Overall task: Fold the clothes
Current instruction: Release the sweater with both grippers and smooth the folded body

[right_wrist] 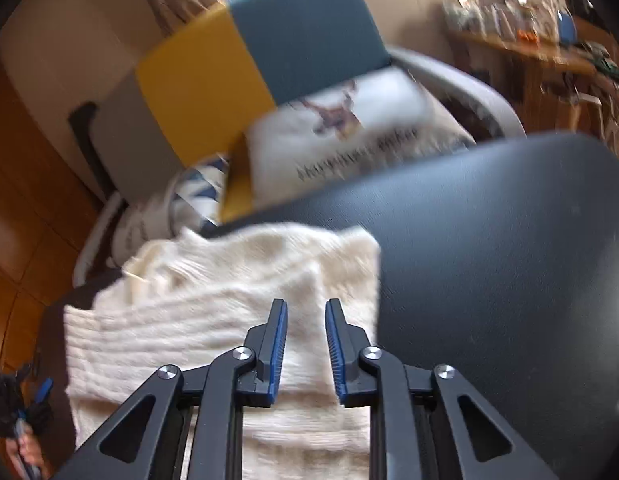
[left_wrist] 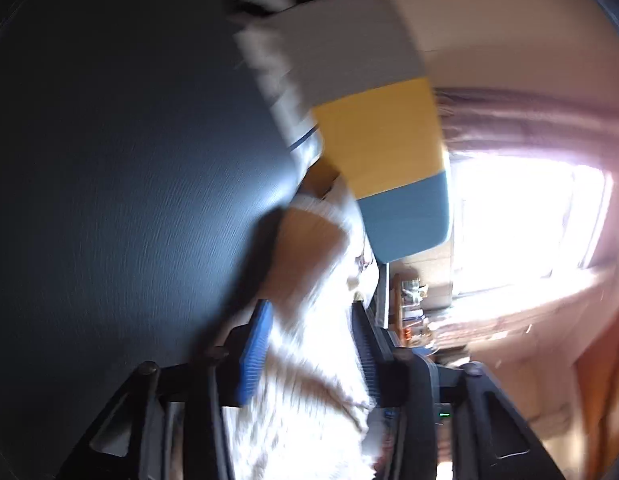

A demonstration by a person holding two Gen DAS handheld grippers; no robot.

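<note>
The dark table (right_wrist: pixel 509 260) is seen filling most of both views, its matte top taking up the left of the left wrist picture and the right of the right wrist picture. Behind it a chair (right_wrist: pixel 245 68) is made out, its back panelled in grey, yellow and blue, with a pale curved armrest (right_wrist: pixel 461 76) beside it. On the seat a white cushion (right_wrist: pixel 337 132) is propped; an animal print is carried on it above a line of dark script, which is too blurred to be read with any confidence.

The cream knitted garment (right_wrist: pixel 213 300) is found lying on the table's left edge, bunched at the far side and spread flat towards the camera.

Over it the right gripper (right_wrist: pixel 305 312) is held, tilted downward, its blue-padded jaws parted by a narrow gap; nothing is gripped between them, and the knit is seen through the gap below.

In the left wrist picture, heavily smeared by motion, the left gripper (left_wrist: pixel 309 328) is shown rolled to one side. Its jaws stand well apart with the cream knit lying between them, and one blue pad (left_wrist: pixel 255 354) is seen at the fabric's edge; whether the cloth is pressed by the pads cannot be told from the blur.

At the lower left corner of the right wrist view, a hand (right_wrist: pixel 27 448) around a dark handle is glimpsed.
</note>
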